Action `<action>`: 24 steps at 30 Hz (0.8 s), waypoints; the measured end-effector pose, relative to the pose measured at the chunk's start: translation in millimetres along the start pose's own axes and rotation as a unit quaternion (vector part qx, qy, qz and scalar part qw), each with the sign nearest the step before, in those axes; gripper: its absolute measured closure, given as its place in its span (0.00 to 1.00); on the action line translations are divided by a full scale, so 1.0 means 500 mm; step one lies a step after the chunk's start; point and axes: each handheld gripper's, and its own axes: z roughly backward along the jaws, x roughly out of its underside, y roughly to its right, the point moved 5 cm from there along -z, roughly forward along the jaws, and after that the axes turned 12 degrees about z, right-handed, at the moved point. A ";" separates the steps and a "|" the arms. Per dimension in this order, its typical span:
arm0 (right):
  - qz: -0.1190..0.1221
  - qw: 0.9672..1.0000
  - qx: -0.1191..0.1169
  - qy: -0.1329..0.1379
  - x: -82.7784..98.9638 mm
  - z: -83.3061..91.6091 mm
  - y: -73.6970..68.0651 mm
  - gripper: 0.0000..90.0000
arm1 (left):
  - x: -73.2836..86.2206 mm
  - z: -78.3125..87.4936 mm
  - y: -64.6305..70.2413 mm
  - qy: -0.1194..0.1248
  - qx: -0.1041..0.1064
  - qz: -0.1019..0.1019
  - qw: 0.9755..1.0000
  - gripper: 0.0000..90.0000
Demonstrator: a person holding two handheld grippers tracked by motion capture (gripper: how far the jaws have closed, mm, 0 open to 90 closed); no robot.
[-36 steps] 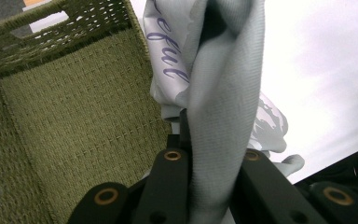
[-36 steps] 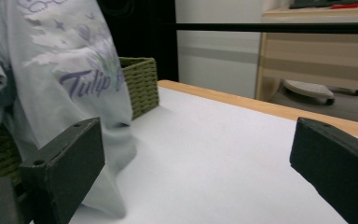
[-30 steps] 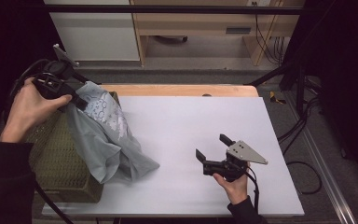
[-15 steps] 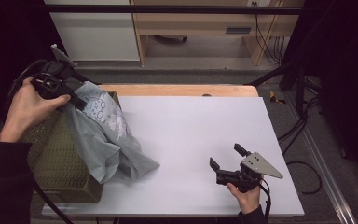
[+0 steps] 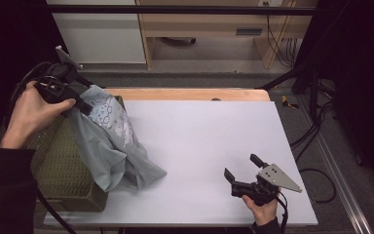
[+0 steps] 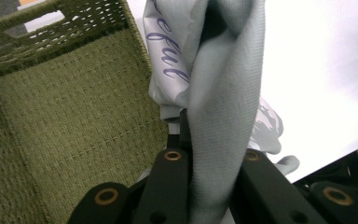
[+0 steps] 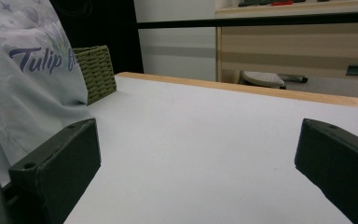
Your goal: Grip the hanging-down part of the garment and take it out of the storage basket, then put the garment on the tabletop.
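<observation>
The left hand-held gripper (image 5: 80, 105) pinches the grey printed T-shirt (image 5: 114, 146), which hangs below it over the woven basket (image 5: 58, 170) rim onto the desk (image 5: 214, 136); the right hand-held gripper (image 5: 243, 171), jaws wide and empty, sits well apart, facing it.

Overhead forward-down view; two close tong-mounted views, shared table (image 5: 209, 146).
</observation>
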 end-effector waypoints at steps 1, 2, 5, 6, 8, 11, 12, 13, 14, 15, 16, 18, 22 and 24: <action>0.000 1.000 0.000 0.001 0.002 -0.001 0.002 0.01 | -0.001 0.001 0.004 0.000 0.001 -0.001 1.000 0.96; 0.000 1.000 0.000 0.000 0.002 -0.001 0.002 0.01 | -0.003 0.001 0.009 0.000 0.002 -0.004 1.000 0.96; -0.005 1.000 -0.001 -0.004 0.003 0.000 0.001 0.01 | -0.008 0.001 0.024 0.001 0.009 -0.009 1.000 0.96; -0.004 1.000 -0.003 -0.004 0.003 0.000 0.000 0.01 | -0.010 0.002 0.030 0.003 0.011 -0.010 1.000 0.96; 0.000 1.000 -0.005 -0.003 0.003 -0.002 0.000 0.01 | -0.014 0.003 0.045 0.005 0.015 -0.016 1.000 0.96; -0.004 1.000 -0.004 -0.005 0.004 -0.002 0.000 0.01 | -0.021 0.007 0.071 0.009 0.021 -0.026 0.999 0.96; -0.001 1.000 -0.005 -0.005 0.005 -0.001 0.001 0.01 | -0.021 0.007 0.071 0.009 0.021 -0.026 0.999 0.96; -0.003 1.000 -0.005 -0.005 0.005 0.000 0.001 0.01 | -0.025 0.010 0.089 0.010 0.022 -0.037 0.999 0.96; -0.002 1.000 -0.005 -0.005 0.005 0.000 0.001 0.01 | -0.027 0.011 0.101 0.014 0.026 -0.038 0.999 0.96; -0.002 1.000 -0.006 -0.007 0.005 0.001 0.000 0.01 | -0.029 0.013 0.111 0.015 0.028 -0.044 0.999 0.96; 0.000 1.000 -0.006 -0.005 0.005 0.002 0.001 0.01 | -0.032 0.015 0.123 0.019 0.028 -0.047 0.998 0.96; 0.000 1.000 -0.006 -0.006 0.006 0.003 0.001 0.01 | -0.036 0.017 0.148 0.022 0.034 -0.057 0.998 0.96; -0.003 1.000 -0.006 -0.003 0.005 0.005 0.002 0.01 | -0.041 0.019 0.197 0.024 0.039 -0.084 0.995 0.96; -0.004 1.000 -0.007 -0.003 0.004 0.006 0.001 0.01 | -0.042 0.019 0.222 0.025 0.042 -0.097 0.994 0.96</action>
